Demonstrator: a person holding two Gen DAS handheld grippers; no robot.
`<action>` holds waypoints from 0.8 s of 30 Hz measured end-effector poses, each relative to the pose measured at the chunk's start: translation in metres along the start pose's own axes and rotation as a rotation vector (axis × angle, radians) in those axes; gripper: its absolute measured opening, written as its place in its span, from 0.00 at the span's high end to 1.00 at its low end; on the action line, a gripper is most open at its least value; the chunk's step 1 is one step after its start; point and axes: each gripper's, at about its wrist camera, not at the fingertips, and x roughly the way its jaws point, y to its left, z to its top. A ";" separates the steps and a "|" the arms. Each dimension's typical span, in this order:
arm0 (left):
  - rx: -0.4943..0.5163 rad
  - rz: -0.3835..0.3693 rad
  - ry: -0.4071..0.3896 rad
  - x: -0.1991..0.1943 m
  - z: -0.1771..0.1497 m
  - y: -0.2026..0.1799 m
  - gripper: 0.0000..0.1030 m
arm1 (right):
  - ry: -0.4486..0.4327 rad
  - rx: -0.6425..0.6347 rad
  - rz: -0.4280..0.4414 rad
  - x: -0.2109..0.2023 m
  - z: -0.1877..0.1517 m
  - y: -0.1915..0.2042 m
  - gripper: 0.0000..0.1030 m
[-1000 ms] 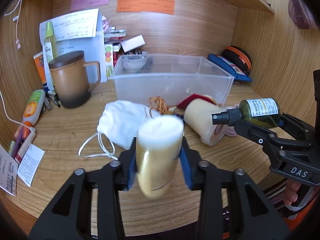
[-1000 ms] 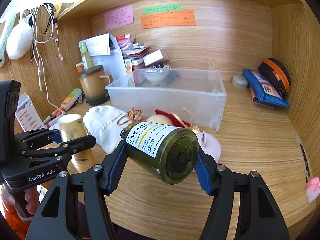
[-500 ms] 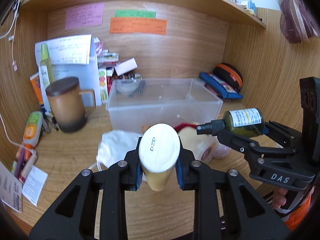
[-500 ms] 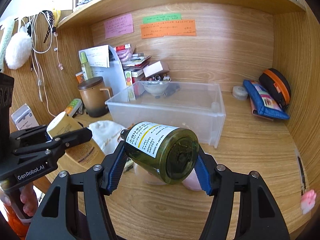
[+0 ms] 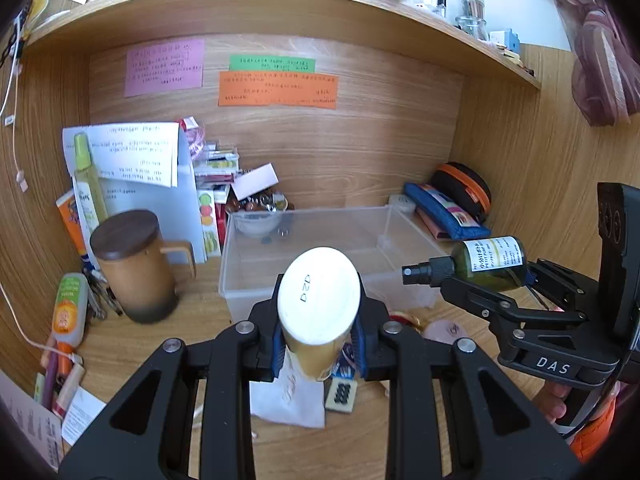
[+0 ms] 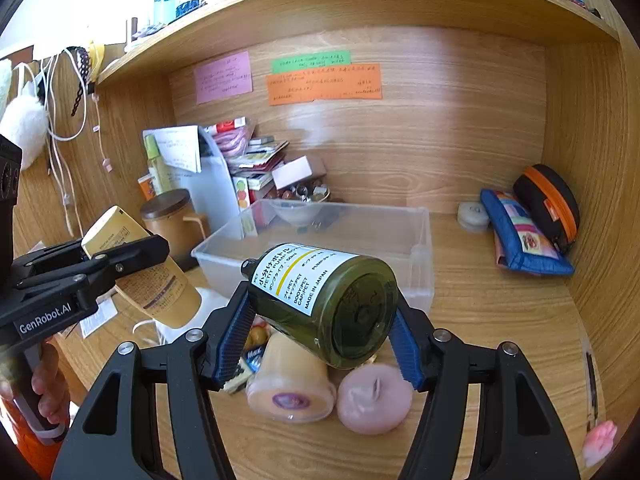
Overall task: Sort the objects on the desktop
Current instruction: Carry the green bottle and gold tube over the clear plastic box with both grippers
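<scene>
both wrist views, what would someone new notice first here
Each gripper is clamped on a container held above the desk: the left gripper grips a yellow tube, the right gripper a dark green spray bottle lying sideways. Behind them sits a clear plastic bin, under bright sticky notes on the back wall.

- I see bright daylight blown out above the shelf.
- Below it, soft shadow; sharp focus.
- Fisheye bends its edge; corners black.
</scene>
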 end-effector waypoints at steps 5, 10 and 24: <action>0.005 0.004 0.003 0.009 0.019 0.002 0.75 | -0.012 -0.008 -0.004 0.006 0.013 -0.004 0.42; 0.004 -0.008 0.005 0.018 0.039 0.006 0.75 | -0.021 -0.012 -0.004 0.013 0.025 -0.008 0.42; 0.028 -0.002 0.060 0.066 0.074 0.006 0.75 | 0.006 -0.029 -0.003 0.043 0.059 -0.031 0.42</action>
